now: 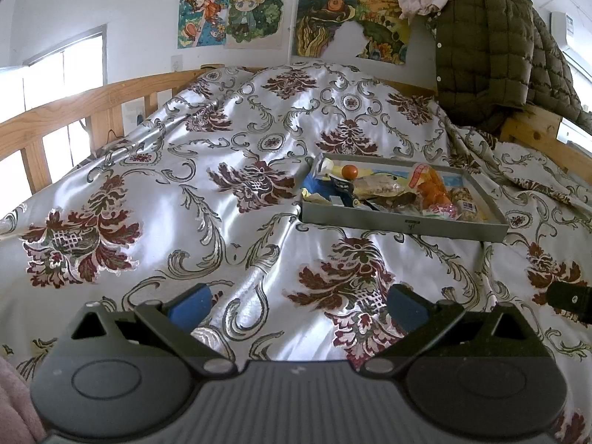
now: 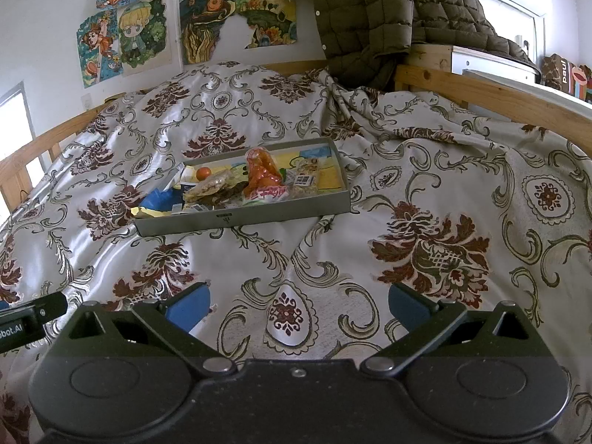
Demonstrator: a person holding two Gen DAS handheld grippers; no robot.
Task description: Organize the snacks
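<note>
- Two grippers, left (image 1: 299, 305) and right (image 2: 299, 305), hover over the bedspread (image 1: 185, 185), both spread wide with nothing between the pads.
- Snacks (image 2: 236, 181) are piled in a grey tray (image 2: 240, 218) further up the bed, well apart from both.
- An orange bag (image 2: 264, 174) stands up mid-tray.
- A green jacket (image 2: 370, 18) hangs far right.

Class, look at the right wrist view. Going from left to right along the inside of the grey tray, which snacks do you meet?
In the grey tray: blue packet → small orange ball → clear bag of pale snacks → orange-red bag → small labelled packet.
</note>
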